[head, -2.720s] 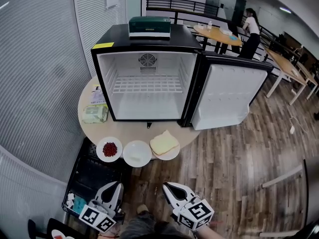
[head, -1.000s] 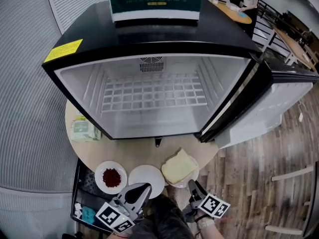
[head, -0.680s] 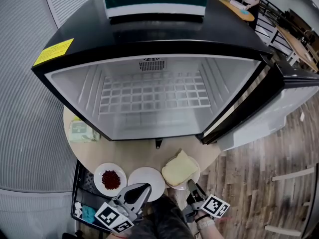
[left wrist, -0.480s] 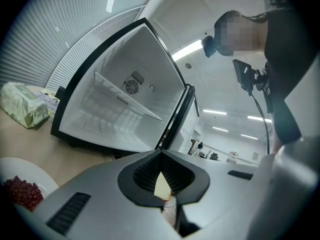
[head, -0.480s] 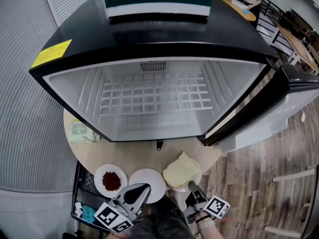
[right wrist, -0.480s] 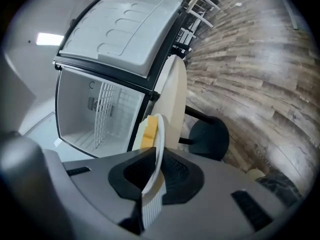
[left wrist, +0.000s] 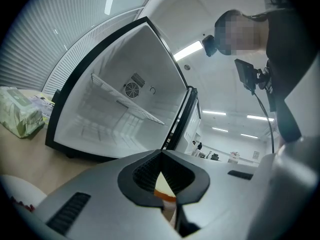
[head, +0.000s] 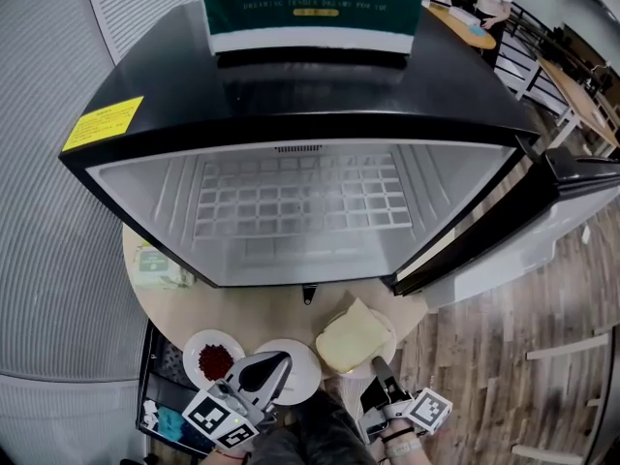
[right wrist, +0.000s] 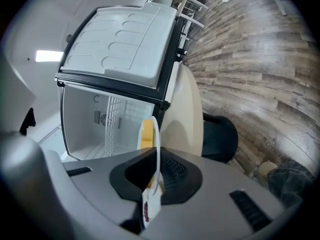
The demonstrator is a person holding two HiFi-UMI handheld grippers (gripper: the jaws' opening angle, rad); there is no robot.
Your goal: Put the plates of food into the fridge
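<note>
Right gripper point(head: 377, 363) is pinching the bread plate point(head: 387, 344) by its near rim, jaws just closing on it, so I'd be keeping it level going into the fridge point(head: 291, 95) ahead.

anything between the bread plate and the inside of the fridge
Nothing visible: the right gripper is shut on the bread plate, the fridge door stands open and its shelf is bare.

My head view looks steeply down on the open fridge point(head: 291, 95) and round table point(head: 262, 313). Both gripper views sit low and close at the table's near edge, the right one rolled sideways. All three share the fridge's inside.
</note>
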